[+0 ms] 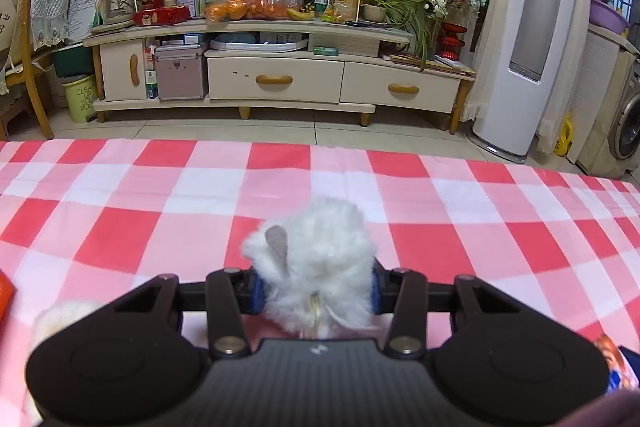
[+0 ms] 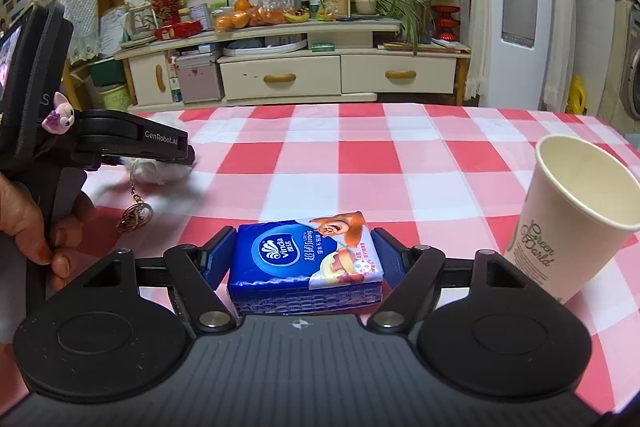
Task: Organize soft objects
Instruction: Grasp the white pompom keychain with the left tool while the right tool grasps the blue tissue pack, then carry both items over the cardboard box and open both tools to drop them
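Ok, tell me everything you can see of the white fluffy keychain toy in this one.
The white fluffy toy is a small pom of long pale fur with one grey ear-like flap. A gold ring and chain dangle from it. It sits on the red-checked tablecloth, between the blue pads of the left gripper, which press into its fur.

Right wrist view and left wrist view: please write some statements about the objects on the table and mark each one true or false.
1. The white fluffy keychain sits between the left gripper pads. True.
2. The tissue pack is green. False: it is blue.
3. The paper cup lies to the left of the tissue pack. False: it is to the right.
4. The tissue pack lies between the fingers of the right gripper. True.
5. The tablecloth is red, pink and white checked. True.
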Available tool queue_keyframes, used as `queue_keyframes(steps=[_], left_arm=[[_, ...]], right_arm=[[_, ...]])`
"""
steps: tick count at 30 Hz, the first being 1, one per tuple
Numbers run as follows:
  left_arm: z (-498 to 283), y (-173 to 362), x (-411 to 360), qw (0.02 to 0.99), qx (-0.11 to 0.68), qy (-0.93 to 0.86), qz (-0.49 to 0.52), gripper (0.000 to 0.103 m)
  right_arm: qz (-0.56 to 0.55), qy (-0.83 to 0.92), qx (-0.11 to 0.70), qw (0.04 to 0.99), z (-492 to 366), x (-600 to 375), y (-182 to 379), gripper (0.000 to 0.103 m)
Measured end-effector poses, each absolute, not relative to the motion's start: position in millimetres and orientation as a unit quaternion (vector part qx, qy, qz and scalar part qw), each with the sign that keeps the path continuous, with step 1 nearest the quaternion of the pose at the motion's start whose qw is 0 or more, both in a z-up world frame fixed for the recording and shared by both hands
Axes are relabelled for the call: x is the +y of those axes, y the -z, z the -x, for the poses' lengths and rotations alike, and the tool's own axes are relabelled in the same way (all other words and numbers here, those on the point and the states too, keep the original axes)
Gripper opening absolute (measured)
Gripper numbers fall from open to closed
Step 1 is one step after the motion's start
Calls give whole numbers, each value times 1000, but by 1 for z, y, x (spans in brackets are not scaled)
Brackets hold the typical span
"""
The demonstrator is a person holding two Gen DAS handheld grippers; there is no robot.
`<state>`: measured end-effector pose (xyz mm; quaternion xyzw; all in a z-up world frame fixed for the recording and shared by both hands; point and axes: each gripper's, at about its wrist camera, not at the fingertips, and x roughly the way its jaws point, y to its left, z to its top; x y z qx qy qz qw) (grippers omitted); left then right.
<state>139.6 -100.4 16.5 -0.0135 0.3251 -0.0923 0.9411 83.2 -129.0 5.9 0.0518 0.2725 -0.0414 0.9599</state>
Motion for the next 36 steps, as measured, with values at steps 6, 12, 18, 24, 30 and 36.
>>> queue_keyframes(steps=[6, 12, 18, 24, 30, 36], left_arm=[[-116, -25, -93, 942, 320, 102, 8, 43], [-84, -40, -78, 942, 315, 112, 8, 43], [-51, -49, -54, 943, 314, 112, 7, 43], [-18, -55, -27, 944, 315, 100, 1, 43], [6, -67, -9, 943, 318, 97, 1, 43], [26, -73, 8, 945, 315, 87, -10, 43]], right_arm=[[-45, 36, 268, 962, -84, -125, -8, 91], [-57, 31, 263, 963, -83, -126, -10, 91], [-69, 16, 259, 963, -80, -121, -14, 91], [-73, -1, 258, 963, -75, -111, -17, 91], [-75, -15, 260, 963, -69, -96, -19, 91], [-64, -27, 267, 961, -63, -74, -18, 91]])
